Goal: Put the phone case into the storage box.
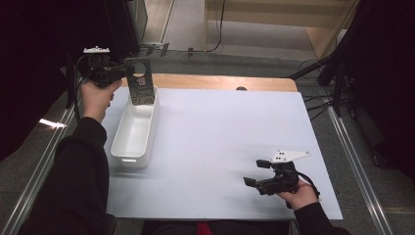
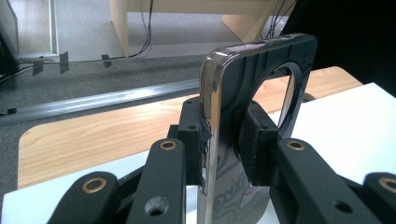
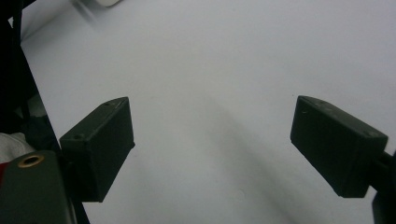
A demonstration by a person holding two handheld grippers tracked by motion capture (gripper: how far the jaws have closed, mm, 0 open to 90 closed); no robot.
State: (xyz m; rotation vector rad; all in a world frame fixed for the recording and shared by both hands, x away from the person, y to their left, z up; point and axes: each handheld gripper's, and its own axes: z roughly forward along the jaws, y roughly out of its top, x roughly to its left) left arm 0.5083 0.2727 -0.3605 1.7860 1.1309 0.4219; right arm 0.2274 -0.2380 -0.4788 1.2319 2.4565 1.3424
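My left gripper [image 1: 128, 73] is shut on a flat black phone case [image 1: 140, 83] with a round hole near its top. It holds the case upright over the far end of a white rectangular bin [image 1: 133, 131] at the table's left. In the left gripper view the case [image 2: 261, 84] stands edge-on between the two pads [image 2: 194, 135], its glossy rim facing me. My right gripper [image 1: 258, 172] rests low over the white table [image 1: 220, 127] at the near right, jaws wide apart. Between its pads [image 3: 100, 144] lies bare white surface.
A strip of wooden tabletop [image 1: 220, 82] runs along the far edge beyond the white sheet. Grey floor, cables and a metal rail [image 2: 102, 100] lie past it. Dark equipment stands at both sides. The person's sleeves come in from the bottom.
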